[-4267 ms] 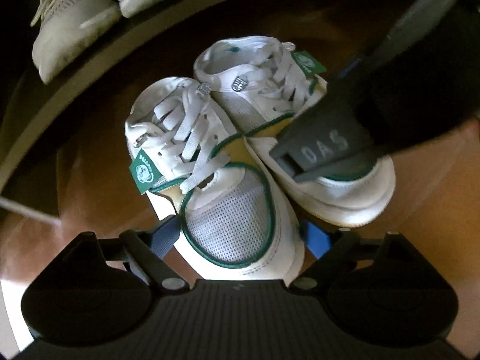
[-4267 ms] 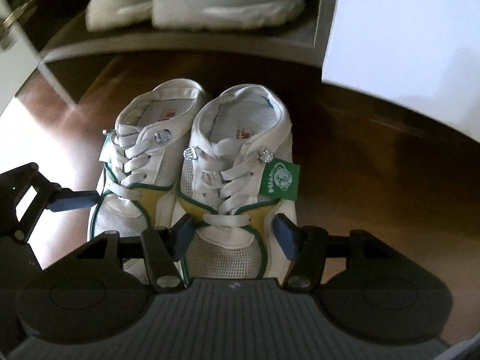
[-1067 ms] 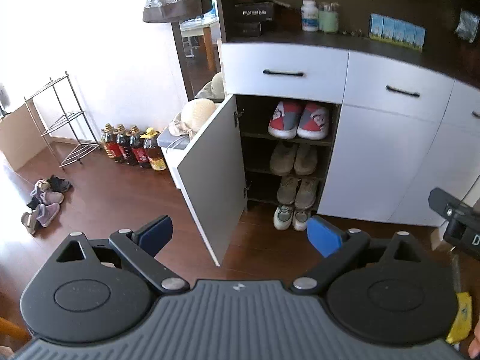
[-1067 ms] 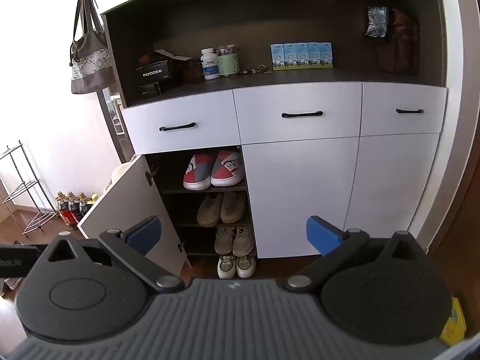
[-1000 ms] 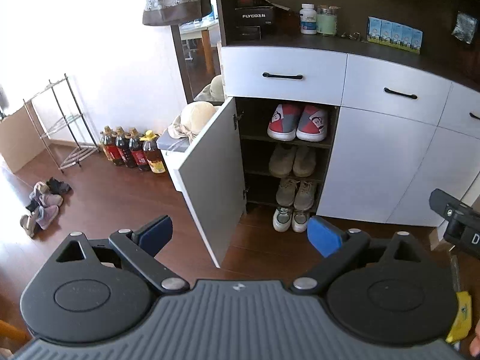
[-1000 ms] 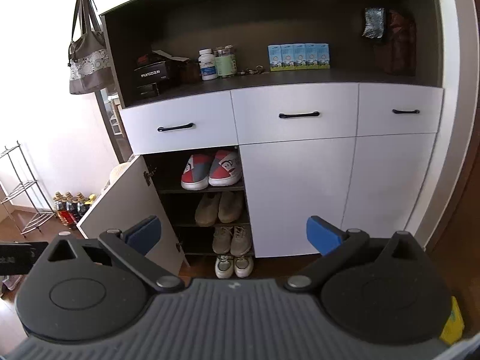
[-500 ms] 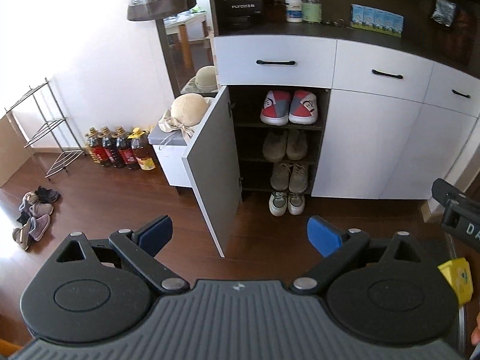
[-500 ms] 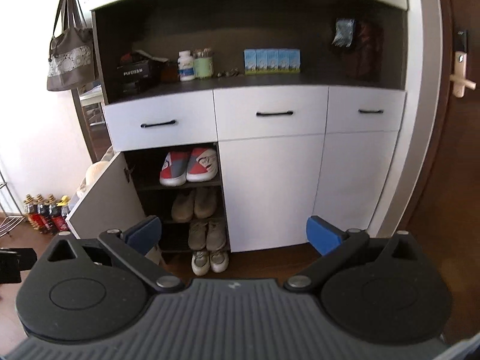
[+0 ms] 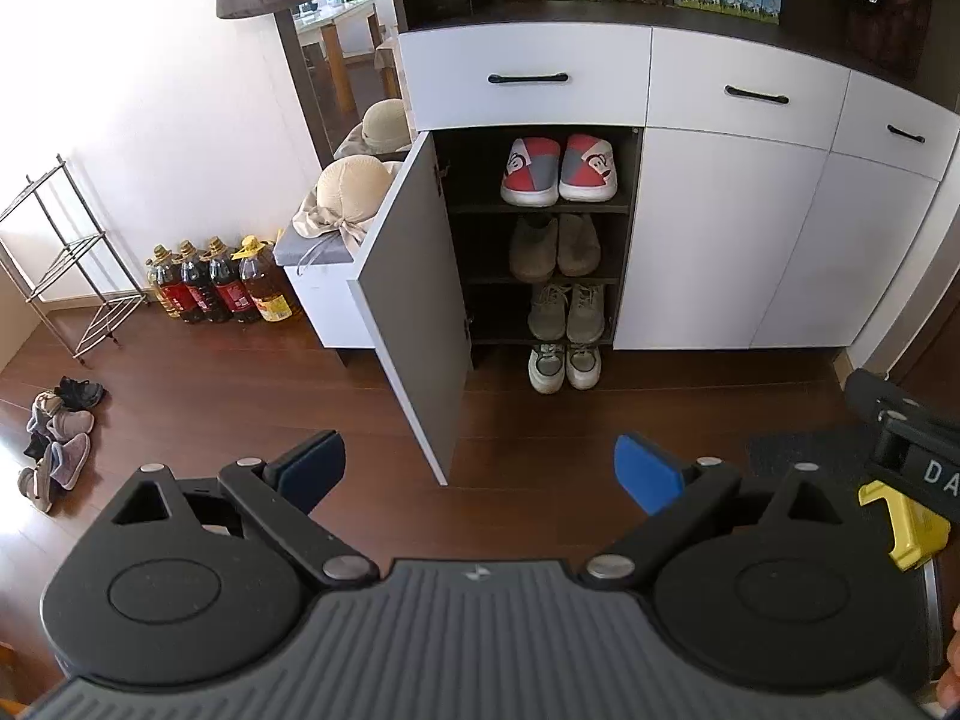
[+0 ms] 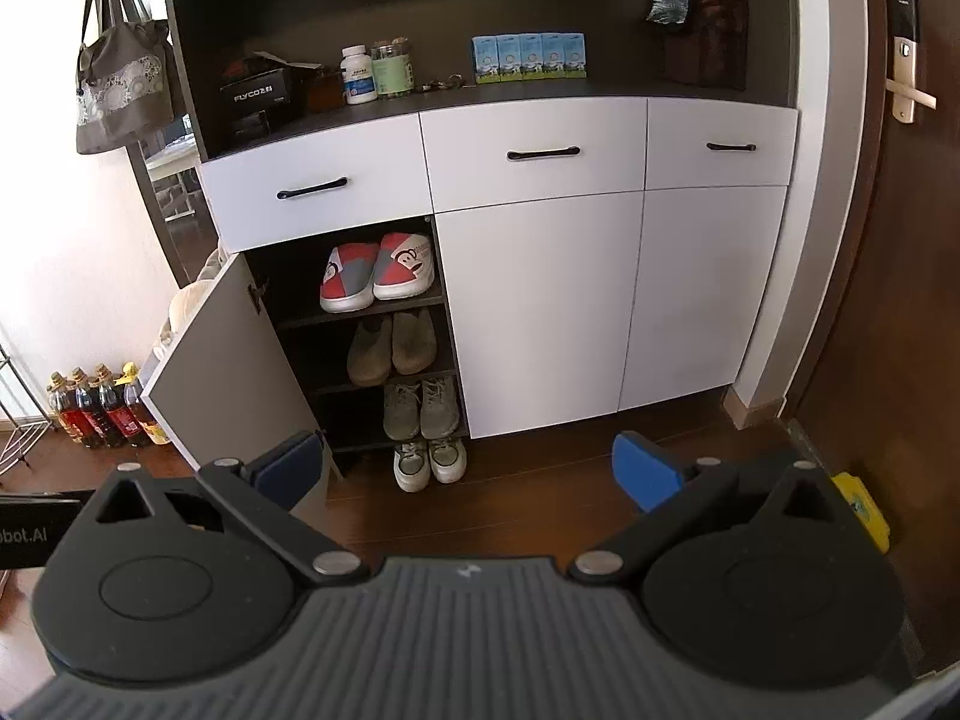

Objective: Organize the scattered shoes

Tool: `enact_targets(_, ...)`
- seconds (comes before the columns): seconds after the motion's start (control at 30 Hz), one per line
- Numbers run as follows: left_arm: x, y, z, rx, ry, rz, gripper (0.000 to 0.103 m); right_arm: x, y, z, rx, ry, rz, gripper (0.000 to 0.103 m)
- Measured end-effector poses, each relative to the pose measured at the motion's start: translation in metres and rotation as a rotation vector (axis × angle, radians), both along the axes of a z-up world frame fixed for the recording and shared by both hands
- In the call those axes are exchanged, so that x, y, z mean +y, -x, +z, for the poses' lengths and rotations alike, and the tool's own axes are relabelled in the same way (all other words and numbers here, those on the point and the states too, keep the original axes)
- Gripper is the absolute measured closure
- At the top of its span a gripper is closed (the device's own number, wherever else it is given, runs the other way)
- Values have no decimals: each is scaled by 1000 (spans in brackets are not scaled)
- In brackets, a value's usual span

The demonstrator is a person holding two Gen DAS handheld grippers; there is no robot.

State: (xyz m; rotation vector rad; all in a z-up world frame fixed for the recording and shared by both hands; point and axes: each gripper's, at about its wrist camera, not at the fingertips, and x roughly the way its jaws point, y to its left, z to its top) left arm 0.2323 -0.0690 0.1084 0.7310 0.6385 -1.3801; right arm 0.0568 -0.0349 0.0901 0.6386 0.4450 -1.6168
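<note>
The white and green sneakers (image 9: 564, 366) stand paired on the floor at the foot of the open shoe cabinet (image 9: 540, 240); they also show in the right wrist view (image 10: 429, 463). Above them sit grey sneakers (image 9: 565, 312), brown slippers (image 9: 553, 246) and red slippers (image 9: 559, 171) on the shelves. My left gripper (image 9: 480, 468) is open and empty, well back from the cabinet. My right gripper (image 10: 468, 468) is open and empty too. A small heap of shoes (image 9: 54, 438) lies on the floor at far left.
The cabinet door (image 9: 414, 312) stands open to the left. Oil bottles (image 9: 216, 285) and a wire rack (image 9: 66, 252) stand by the wall. Hats (image 9: 348, 192) lie on a low bench. A dark door (image 10: 900, 240) is on the right, a doormat (image 9: 804, 456) below.
Both grippers let go of the white and green sneakers and pulled far back from the cabinet. Over the last second both views keep drifting back and rightwards.
</note>
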Motion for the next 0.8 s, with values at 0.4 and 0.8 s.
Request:
enact_targets(0.4,-54,55,-32,15,-12,35,4,-52,45,-12,37,-46,77,1)
enact_targets(0.8,-87,98,-64,3,-69,15,4,-83,93,-29,46,-98,76,1)
